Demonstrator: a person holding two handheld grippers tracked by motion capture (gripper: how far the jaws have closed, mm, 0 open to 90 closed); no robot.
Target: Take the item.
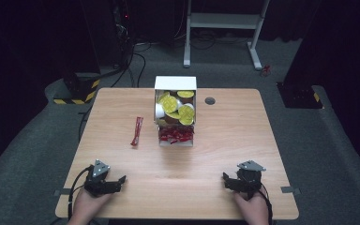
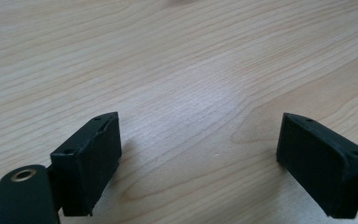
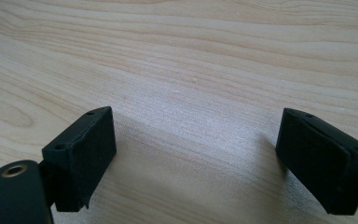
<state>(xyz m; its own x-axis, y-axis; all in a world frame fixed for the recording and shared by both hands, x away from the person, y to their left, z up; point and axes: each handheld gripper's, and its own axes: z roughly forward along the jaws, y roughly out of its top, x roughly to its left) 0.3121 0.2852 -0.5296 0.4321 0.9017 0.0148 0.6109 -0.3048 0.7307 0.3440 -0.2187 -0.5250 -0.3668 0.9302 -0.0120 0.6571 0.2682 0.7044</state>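
Near the table's (image 1: 122,178) front edge, the left gripper (image 1: 104,180) and right gripper (image 1: 241,180) rest wide open and empty, well apart from the white box (image 1: 175,85) of packets and the red sachet (image 1: 137,131); a careless reach could tip that box.

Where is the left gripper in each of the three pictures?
High view: the left gripper sits near the table's bottom-left corner, held by a hand, open and empty.
Left gripper view: its own two black jaws rise from the bottom corners, wide apart over bare wood.
Right gripper view: not in it.
Shared landmark: the light wooden table.
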